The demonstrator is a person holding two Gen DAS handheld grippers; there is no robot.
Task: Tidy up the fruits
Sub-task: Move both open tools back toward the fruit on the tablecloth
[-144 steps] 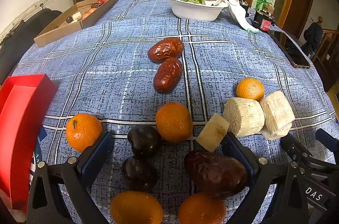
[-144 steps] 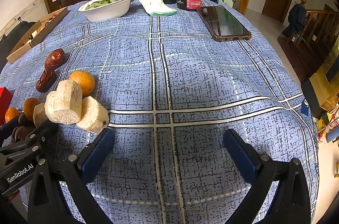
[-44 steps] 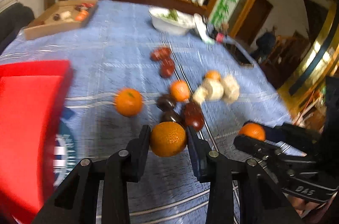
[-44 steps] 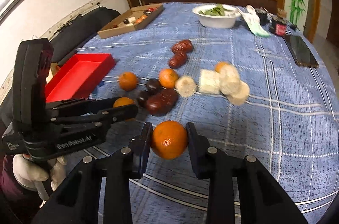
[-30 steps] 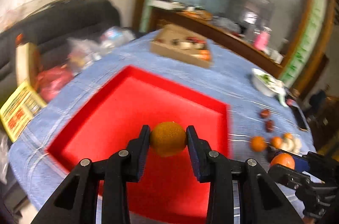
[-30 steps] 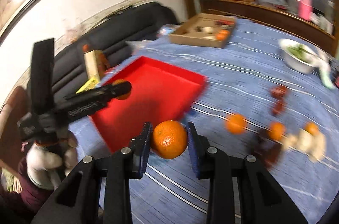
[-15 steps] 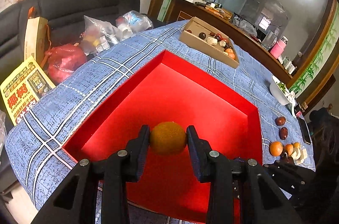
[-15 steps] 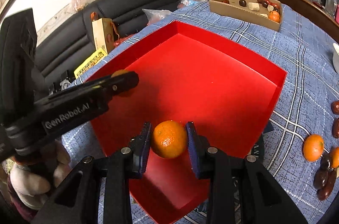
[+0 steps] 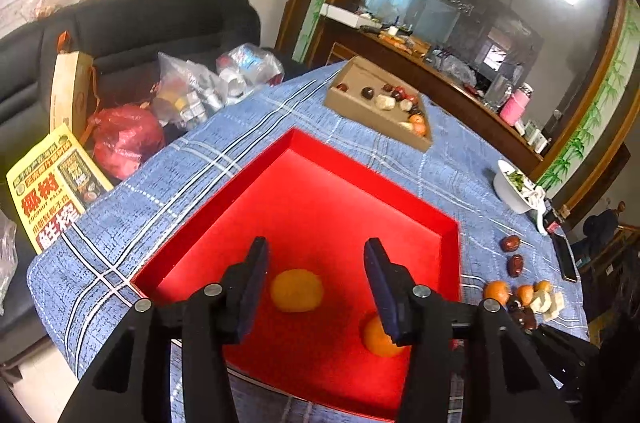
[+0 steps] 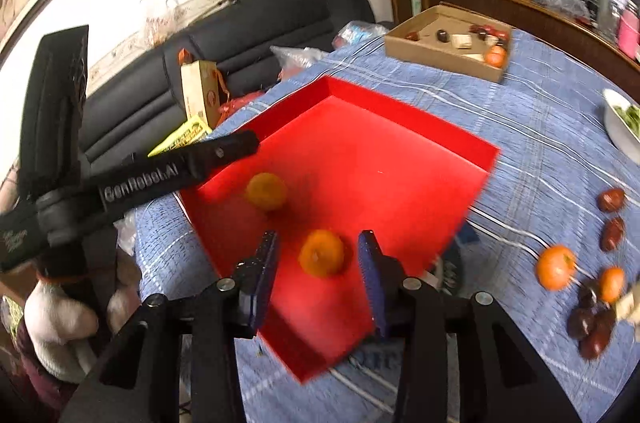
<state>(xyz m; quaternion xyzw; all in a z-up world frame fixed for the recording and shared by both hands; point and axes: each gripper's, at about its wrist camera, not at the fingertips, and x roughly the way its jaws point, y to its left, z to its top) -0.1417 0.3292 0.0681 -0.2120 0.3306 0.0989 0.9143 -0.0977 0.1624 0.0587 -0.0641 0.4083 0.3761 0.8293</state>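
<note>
Left wrist view: the left gripper (image 9: 314, 275) hangs spread above a round orange tangerine (image 9: 296, 290) on the shallow red square tray's (image 9: 372, 175) bare floor, far half free. Right gripper (image 10: 318, 273) likewise gapes over a second tangerine (image 10: 322, 253) near the tray's near rim; neither fruit shows a long axis.

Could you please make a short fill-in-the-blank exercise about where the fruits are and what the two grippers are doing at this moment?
1. Inside the red tray lie ____ oranges.
2. The left gripper and the right gripper are both ____.
3. The cardboard box stands ____ the red tray, on the blue tablecloth.
4. The white bowl holds something ____ in colour.

Missing words: two; open; beyond; green
</note>
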